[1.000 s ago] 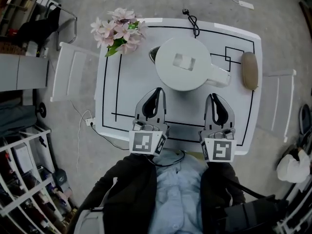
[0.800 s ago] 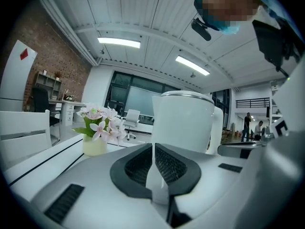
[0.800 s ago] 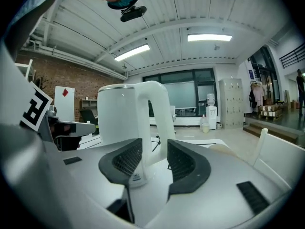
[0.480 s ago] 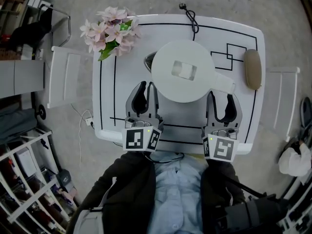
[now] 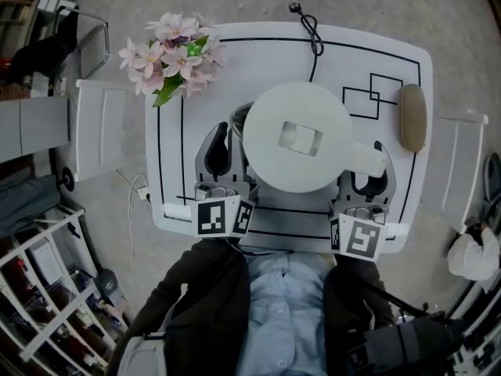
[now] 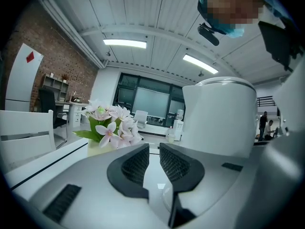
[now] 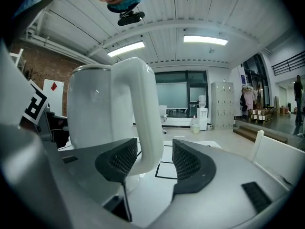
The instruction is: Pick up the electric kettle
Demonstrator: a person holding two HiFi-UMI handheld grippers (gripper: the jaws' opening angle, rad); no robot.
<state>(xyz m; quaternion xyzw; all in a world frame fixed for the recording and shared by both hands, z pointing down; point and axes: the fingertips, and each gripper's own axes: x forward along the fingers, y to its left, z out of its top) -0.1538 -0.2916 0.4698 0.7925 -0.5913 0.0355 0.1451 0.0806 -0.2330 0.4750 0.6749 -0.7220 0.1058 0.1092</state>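
Observation:
The white electric kettle (image 5: 301, 135) stands on the white table (image 5: 188, 186), with its handle (image 5: 368, 157) pointing right. My left gripper (image 5: 225, 128) sits level beside the kettle's left flank (image 6: 219, 113). Its jaws (image 6: 154, 149) are shut to a narrow slit with nothing in them. My right gripper (image 5: 364, 163) reaches in under the handle. Its jaws (image 7: 155, 156) have just been opening and stand open. The handle (image 7: 143, 113) is between them, close to the left pad (image 7: 121, 162) and apart from the right one. The kettle hides part of both grippers in the head view.
Pink flowers (image 5: 168, 57) stand at the table's far left corner, and a brown oval object (image 5: 412, 117) lies at its right edge. A black cord (image 5: 309, 34) trails off the far edge. White chairs flank the table on the left (image 5: 102, 128) and right (image 5: 458, 178).
Both grippers have come up alongside the kettle, the left by its flank, the right to the handle. The right jaws went from shut to open around the handle.

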